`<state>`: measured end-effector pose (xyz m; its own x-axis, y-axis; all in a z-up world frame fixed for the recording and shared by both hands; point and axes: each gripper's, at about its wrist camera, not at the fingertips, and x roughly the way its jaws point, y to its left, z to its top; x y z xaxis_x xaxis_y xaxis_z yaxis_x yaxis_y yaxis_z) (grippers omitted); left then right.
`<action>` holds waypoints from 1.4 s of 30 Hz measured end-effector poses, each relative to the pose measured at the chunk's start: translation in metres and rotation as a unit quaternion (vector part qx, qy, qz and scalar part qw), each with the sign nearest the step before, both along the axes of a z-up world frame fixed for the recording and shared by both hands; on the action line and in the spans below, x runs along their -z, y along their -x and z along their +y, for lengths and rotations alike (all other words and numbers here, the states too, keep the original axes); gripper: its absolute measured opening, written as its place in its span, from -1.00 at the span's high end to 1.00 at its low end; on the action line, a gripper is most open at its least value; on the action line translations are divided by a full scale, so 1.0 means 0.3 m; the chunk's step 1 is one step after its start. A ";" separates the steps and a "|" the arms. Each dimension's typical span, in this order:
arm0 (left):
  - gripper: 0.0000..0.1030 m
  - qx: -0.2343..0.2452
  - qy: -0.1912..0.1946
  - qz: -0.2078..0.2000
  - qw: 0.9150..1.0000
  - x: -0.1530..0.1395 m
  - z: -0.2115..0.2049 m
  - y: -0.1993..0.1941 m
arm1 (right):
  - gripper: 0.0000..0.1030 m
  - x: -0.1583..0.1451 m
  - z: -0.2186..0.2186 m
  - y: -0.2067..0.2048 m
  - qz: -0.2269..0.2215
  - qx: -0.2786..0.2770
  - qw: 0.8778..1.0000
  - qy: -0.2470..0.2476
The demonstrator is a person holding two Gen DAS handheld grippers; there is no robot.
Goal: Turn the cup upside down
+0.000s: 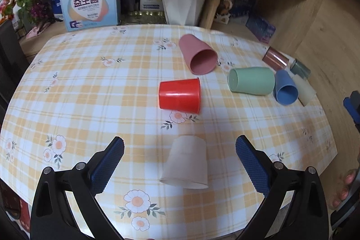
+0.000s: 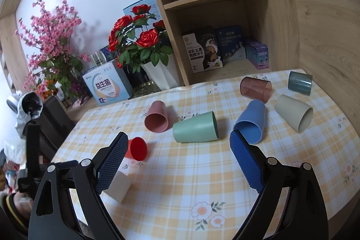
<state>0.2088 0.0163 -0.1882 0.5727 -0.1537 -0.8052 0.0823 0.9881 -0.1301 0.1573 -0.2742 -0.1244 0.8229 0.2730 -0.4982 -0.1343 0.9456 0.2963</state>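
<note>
A cream cup (image 1: 185, 164) stands upside down on the checked tablecloth, between and just beyond my open left gripper (image 1: 180, 146); nothing is held. It also shows in the right wrist view (image 2: 118, 188), partly behind my left finger pad. A red cup (image 1: 180, 96) lies on its side beyond it, and shows in the right wrist view (image 2: 137, 148). My right gripper (image 2: 178, 138) is open and empty, hovering above the table in front of a green cup (image 2: 195, 127) lying on its side.
Pink (image 1: 199, 56), green (image 1: 250, 80), blue (image 1: 284, 88) and beige (image 2: 293, 111) cups lie on their sides. Two clear tumblers (image 2: 255, 87) (image 2: 300, 82) lie near the far right. A white vase of roses (image 1: 182, 3), a box (image 1: 90, 3) and wooden shelves (image 2: 216, 1) border the table's back.
</note>
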 end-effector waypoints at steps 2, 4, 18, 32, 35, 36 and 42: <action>-0.67 0.009 -0.016 0.014 1.000 0.021 -0.012 -0.031 | -0.72 0.005 -0.001 -0.009 0.004 -0.002 1.000 0.002; -0.41 0.019 -0.023 0.038 0.999 0.041 -0.017 -0.066 | -0.72 0.011 -0.007 -0.014 0.008 -0.001 1.000 0.001; -0.30 0.079 -0.048 0.173 0.981 0.175 -0.051 -0.245 | -0.72 0.066 -0.034 -0.054 0.047 0.016 0.999 0.004; 0.03 0.090 -0.020 0.208 0.974 0.247 -0.068 -0.249 | -0.72 0.081 -0.047 -0.043 0.058 0.025 0.998 0.004; 0.03 0.086 0.001 0.182 0.980 0.206 -0.034 -0.213 | -0.72 0.081 -0.046 -0.041 0.061 0.024 0.998 0.004; 0.03 0.084 0.008 0.171 0.982 0.188 -0.022 -0.196 | -0.72 0.081 -0.045 -0.039 0.061 0.023 0.998 0.004; 0.05 0.050 0.025 0.096 0.994 0.089 0.065 -0.067 | -0.72 0.090 -0.022 -0.039 0.068 0.016 0.998 0.007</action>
